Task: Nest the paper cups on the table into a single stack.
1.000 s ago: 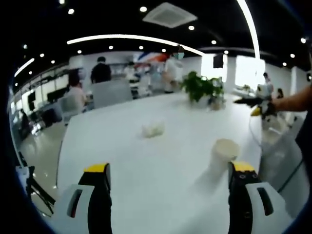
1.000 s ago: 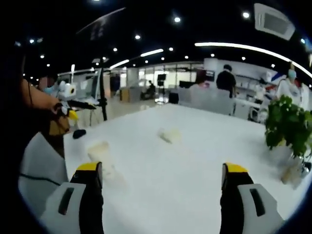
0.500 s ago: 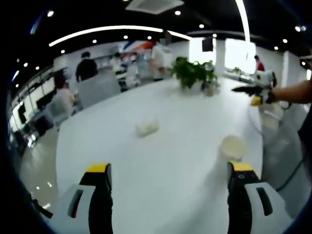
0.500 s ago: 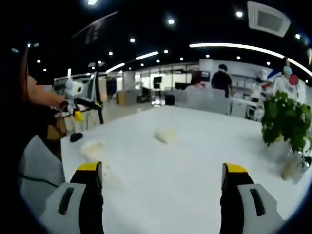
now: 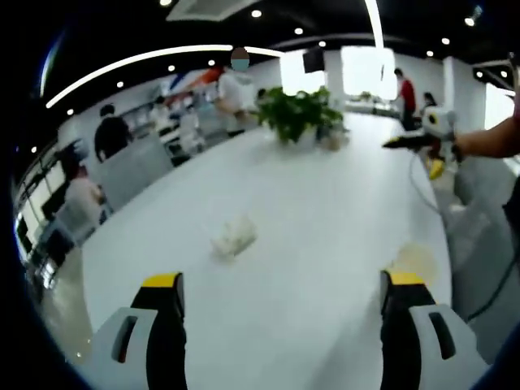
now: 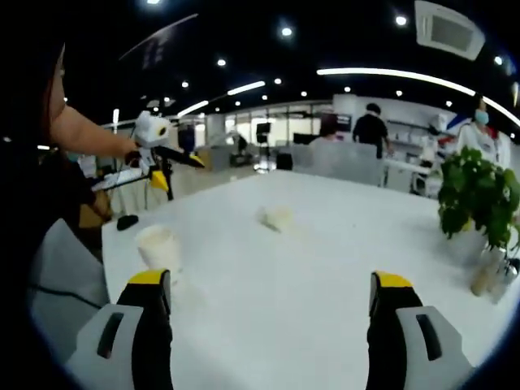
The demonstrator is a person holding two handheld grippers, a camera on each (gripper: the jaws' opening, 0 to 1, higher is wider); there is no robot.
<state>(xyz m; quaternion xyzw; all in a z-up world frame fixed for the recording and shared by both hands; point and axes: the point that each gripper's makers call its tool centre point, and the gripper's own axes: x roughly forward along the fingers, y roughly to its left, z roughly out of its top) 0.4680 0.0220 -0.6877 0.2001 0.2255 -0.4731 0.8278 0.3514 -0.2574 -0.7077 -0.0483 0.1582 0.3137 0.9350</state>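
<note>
White table (image 5: pixel 325 203) (image 6: pixel 325 244), long and broad, running away from both cameras. Behind it, an open office with people standing and seated; detail blurred.

Potted green plant (image 5: pixel 296 114) (image 6: pixel 479 199) at the far part of the table in the left gripper view, at the right edge in the right gripper view.

Left gripper (image 5: pixel 280 325): grey jaws with yellow tips, spread wide, nothing between them, bare tabletop in the gap. Seen also in the right gripper view (image 6: pixel 191 158) at upper left, held out over the table's edge by a person's forearm (image 6: pixel 89 134); jaw spacing there not readable.

Right gripper (image 6: pixel 272 325): same build, jaws wide apart, holding nothing, bare table between. Seen also in the left gripper view (image 5: pixel 398 144) at upper right, above the table's right edge, gripped by a hand; jaw spacing there not readable.

Upright paper cup (image 6: pixel 158 248) (image 5: pixel 414 262): standing on the table, mouth up, near the edge closest to the person. In the right gripper view just above the left jaw tip; in the left gripper view just above the right jaw tip, blurred.

Tipped paper cup (image 5: pixel 234 237) (image 6: pixel 276 218): lying on its side toward mid-table, well apart from the upright cup. Blurred; whether one cup or several nested cannot be told.

Small dark object (image 6: pixel 126 222) near the table's left corner in the right gripper view, too small to identify.
</note>
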